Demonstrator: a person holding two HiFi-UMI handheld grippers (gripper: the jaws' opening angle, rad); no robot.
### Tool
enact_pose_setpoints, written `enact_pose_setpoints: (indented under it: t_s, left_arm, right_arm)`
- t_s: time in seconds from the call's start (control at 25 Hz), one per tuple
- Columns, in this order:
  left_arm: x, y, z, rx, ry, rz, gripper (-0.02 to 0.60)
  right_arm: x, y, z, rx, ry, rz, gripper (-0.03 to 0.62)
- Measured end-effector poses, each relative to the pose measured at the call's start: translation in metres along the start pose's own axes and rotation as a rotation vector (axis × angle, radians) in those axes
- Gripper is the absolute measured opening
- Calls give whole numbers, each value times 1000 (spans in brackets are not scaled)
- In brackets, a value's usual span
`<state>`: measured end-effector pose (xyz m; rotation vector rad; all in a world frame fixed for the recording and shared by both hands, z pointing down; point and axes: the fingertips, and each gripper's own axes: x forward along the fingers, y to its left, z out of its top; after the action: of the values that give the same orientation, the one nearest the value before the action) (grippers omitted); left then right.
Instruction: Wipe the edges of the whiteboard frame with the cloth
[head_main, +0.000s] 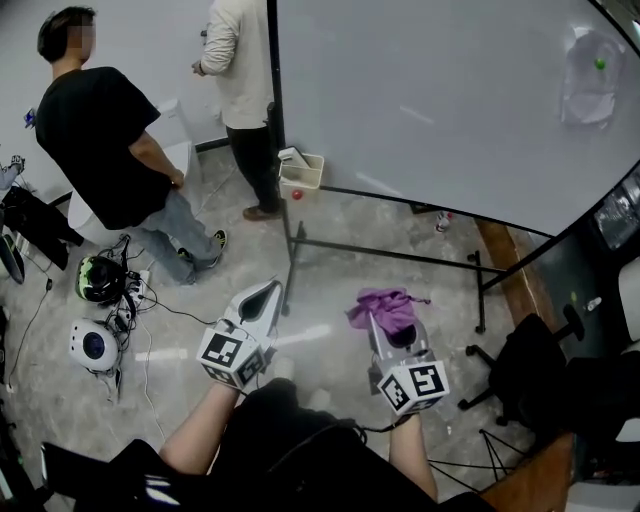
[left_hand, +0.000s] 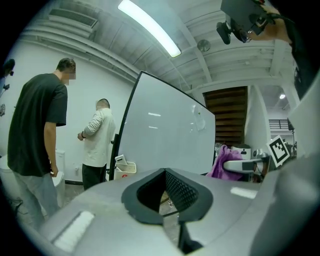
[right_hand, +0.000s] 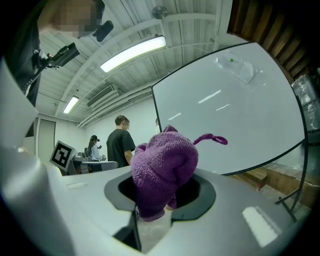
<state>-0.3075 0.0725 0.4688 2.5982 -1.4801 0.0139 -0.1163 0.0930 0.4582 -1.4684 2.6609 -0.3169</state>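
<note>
The right gripper (head_main: 380, 328) is clamped on the purple cloth (right_hand: 162, 170); the left gripper (head_main: 274, 288) is closed, empty. Both hang apart from the whiteboard (head_main: 440, 100).

No writing or numbers can be read anywhere.

Open floor (head_main: 330, 300) leads to the whiteboard (head_main: 430, 100); its stand (head_main: 390, 254), a bin (head_main: 303, 172), a black-shirted person (head_main: 100, 140) and a cream-shirted person (head_main: 240, 60) obstruct.
</note>
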Motion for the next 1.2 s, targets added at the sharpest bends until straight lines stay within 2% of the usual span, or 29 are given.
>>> enact_pose_setpoints:
  t_s: [0.24, 0.44, 0.76, 1.2]
  left_arm:
    - [4, 28, 1, -18, -9, 22, 3]
    - [23, 61, 7, -37, -17, 10, 3]
    - [60, 130, 19, -34, -10, -10, 3]
    - [101, 205, 34, -52, -16, -48, 3]
  right_arm:
    - [35, 16, 0, -19, 18, 49, 146]
    - [75, 20, -1, -24, 34, 40, 146]
    - [165, 34, 3, -31, 39, 44, 146]
    - [292, 57, 11, -64, 52, 66, 146]
